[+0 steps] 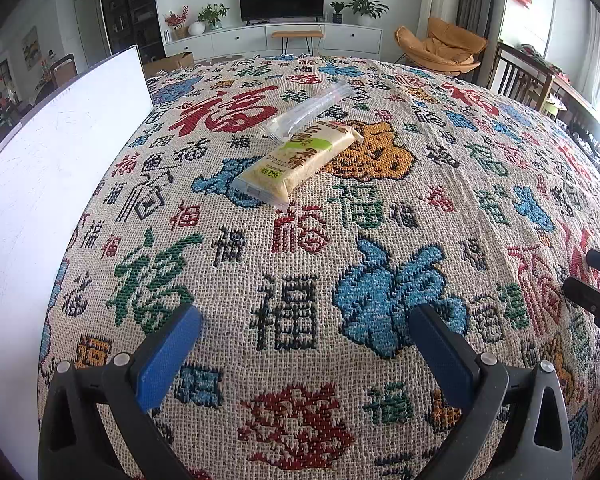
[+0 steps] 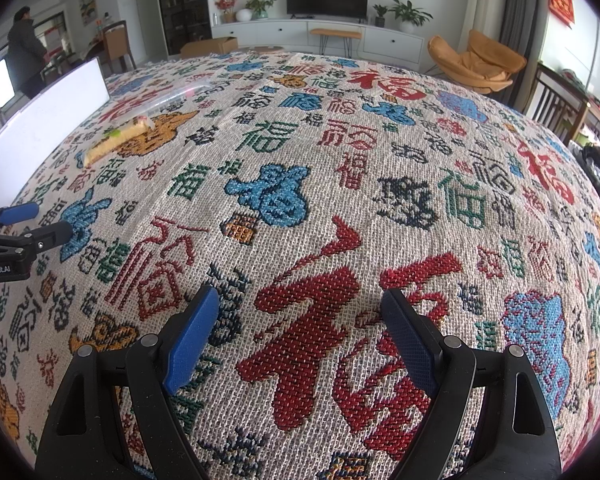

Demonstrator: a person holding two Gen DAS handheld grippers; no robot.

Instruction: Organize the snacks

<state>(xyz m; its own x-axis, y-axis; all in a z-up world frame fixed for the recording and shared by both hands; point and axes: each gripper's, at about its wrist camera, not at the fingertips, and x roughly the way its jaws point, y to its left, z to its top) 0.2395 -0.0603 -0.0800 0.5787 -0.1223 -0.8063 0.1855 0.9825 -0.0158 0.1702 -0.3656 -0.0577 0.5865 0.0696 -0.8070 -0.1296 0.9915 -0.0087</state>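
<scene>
Flat, glossy snack packet (image 1: 296,162) on coarse woven cloth (image 1: 300,280).

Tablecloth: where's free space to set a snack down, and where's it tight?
Free: the tablecloth from the snack pack out to both open grippers, left gripper and right gripper, and all of its right side. Tight: the far left, where the snack pack touches a clear bag near the white board.

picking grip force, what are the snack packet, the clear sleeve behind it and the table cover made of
Snack packet: thin glossy plastic film, likely; it shows crimped end seals and a pale grainy bar through it.
Clear sleeve: transparent plastic wrap, shiny and wrinkled; contents unclear.
Table cover: coarse woven fabric, matte, with visible thread weave.
</scene>
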